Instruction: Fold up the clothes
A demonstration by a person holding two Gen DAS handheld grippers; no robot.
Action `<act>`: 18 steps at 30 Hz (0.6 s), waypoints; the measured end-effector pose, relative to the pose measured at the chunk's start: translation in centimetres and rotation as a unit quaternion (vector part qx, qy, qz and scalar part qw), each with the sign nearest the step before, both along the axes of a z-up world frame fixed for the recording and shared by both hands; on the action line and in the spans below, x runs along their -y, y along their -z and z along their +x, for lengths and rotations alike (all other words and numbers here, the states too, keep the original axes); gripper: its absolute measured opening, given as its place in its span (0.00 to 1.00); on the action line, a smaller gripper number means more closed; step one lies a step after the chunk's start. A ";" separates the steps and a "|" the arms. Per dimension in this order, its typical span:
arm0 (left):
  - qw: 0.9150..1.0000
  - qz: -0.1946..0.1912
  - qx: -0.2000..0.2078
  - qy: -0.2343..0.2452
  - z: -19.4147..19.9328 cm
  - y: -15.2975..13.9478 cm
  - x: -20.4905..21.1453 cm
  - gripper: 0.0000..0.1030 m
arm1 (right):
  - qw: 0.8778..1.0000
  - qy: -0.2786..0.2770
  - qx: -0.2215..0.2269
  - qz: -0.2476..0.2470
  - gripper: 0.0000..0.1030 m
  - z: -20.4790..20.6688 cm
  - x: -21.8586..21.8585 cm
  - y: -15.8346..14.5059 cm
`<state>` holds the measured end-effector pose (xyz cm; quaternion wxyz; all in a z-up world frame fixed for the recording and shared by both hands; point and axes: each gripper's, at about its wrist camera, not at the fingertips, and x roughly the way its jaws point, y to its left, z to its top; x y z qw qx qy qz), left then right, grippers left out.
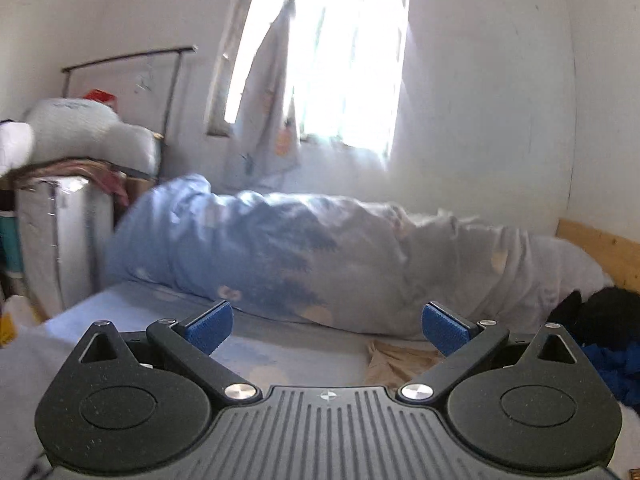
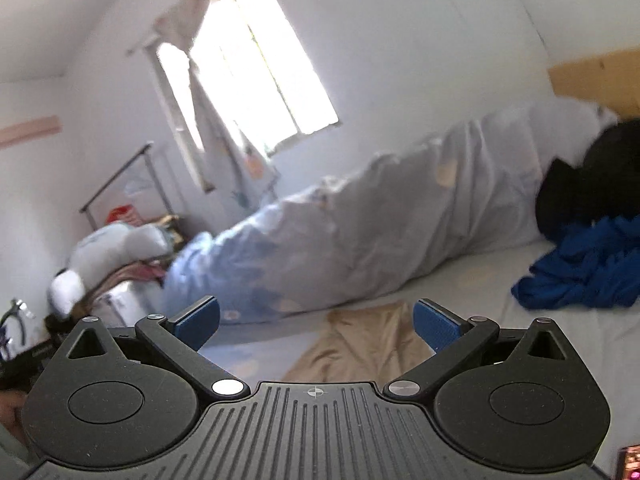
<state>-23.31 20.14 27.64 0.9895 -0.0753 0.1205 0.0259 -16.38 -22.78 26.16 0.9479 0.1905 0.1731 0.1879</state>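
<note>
You see: duvet (image 1: 304, 248) pale blue and grey, dark blue tree print, peach spots | sheet (image 2: 460, 288) light blue-grey | tan cloth (image 2: 364, 344) plain | blue garment (image 2: 584, 272) royal blue | black garment (image 2: 600, 176) | grippers black, pads (image 1: 210, 326) blue | headboard (image 1: 600, 248) pale wood | curtain (image 1: 272, 120) grey, orange motifs

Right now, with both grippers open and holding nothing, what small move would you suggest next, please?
Probably lower the right gripper toward the flat tan garment on the pale bed sheet: it lies just ahead, untouched, while the left gripper is likewise empty.
</note>
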 end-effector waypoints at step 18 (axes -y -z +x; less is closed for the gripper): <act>0.996 -0.029 0.061 -0.051 -11.1 -0.9 -3.6 1.00 | 0.988 -0.101 0.056 -0.105 1.00 -15.6 -3.9 -4.8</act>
